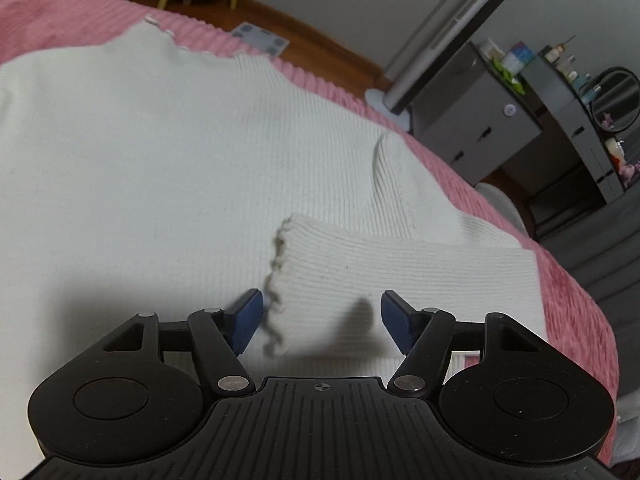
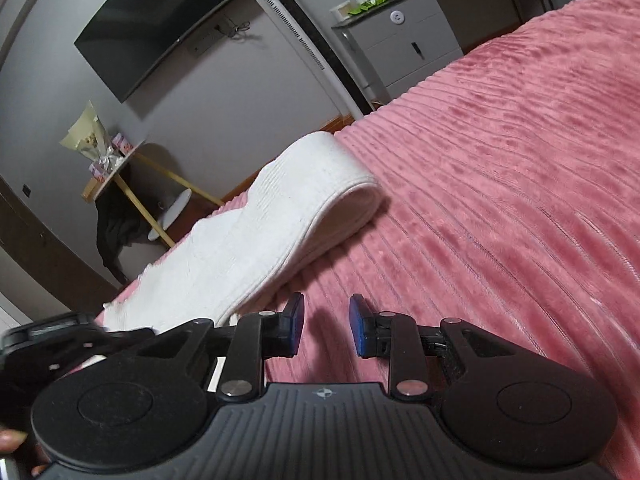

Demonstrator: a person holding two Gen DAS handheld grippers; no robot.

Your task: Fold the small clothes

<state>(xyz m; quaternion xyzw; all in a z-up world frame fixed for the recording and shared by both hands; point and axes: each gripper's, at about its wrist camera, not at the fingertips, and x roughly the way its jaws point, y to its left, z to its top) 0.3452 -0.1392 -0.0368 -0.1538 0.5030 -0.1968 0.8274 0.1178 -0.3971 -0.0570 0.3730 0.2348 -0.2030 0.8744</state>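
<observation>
Directly beneath the left gripper [image 1: 322,320] (jaws spread, empty) lies the white sweater's [image 1: 180,152] sleeve cuff [image 1: 320,264].

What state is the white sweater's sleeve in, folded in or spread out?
Folded in. The ribbed sleeve lies across the white sweater body, its frilled cuff resting on the fabric between the open left tool's fingers.

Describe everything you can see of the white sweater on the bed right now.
The white sweater is a finely ribbed knit lying flat on the pink bedspread. One sleeve is folded across the body, its wavy cuff between the open left claw fingers, not gripped. In the right wrist view its folded edge bulges in a rounded loop; the right claw hovers open beside it over the bedspread.
</observation>
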